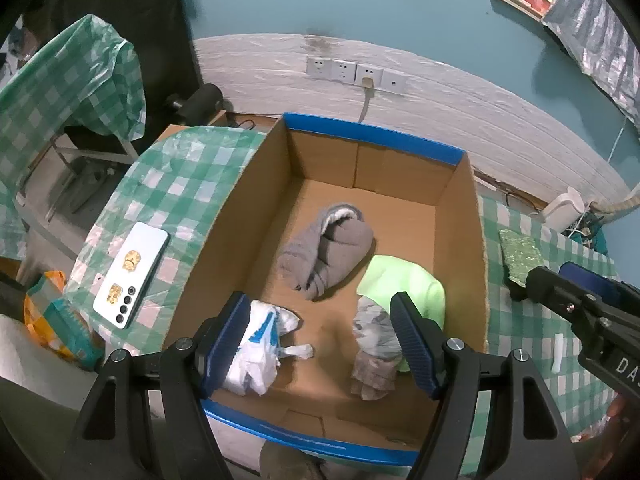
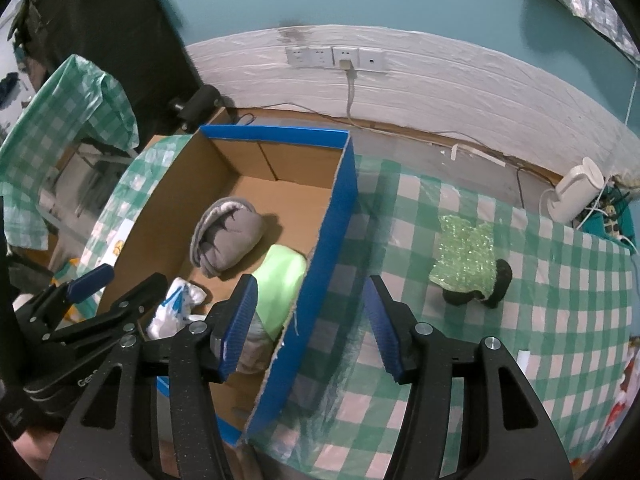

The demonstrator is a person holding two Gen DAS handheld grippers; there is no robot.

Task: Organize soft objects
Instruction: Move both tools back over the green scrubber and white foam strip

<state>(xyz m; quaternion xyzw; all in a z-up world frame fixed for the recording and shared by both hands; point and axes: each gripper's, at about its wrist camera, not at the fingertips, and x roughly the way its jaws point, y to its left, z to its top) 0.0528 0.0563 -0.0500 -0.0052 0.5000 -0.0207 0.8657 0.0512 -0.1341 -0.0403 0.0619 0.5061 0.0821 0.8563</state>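
Dim, cool, teal-tinted light from above – soft shadows fall beside the grey bundle (image 1: 326, 248) in the box (image 1: 264, 184). Strong fisheye bending and dark corners; centres stay sharp.

Desk: I see a desk (image 2: 460, 344) under a green-and-white checked plastic cover.
Phone: a white phone (image 1: 131, 273) lies face down on the desk's left part, with gold stickers on its back.
Sockets: a row of wall sockets (image 1: 356, 73) sits on the white lower wall; a grey cable (image 1: 365, 104) hangs from one plug.
White device: a white device (image 2: 576, 190) stands on the floor past the desk's right edge, with wires beside it.
Chair: a chair draped in the same checked plastic (image 1: 76, 80) stands at far left.
Bag: an orange bag (image 1: 56, 316) sits below the desk's left edge.
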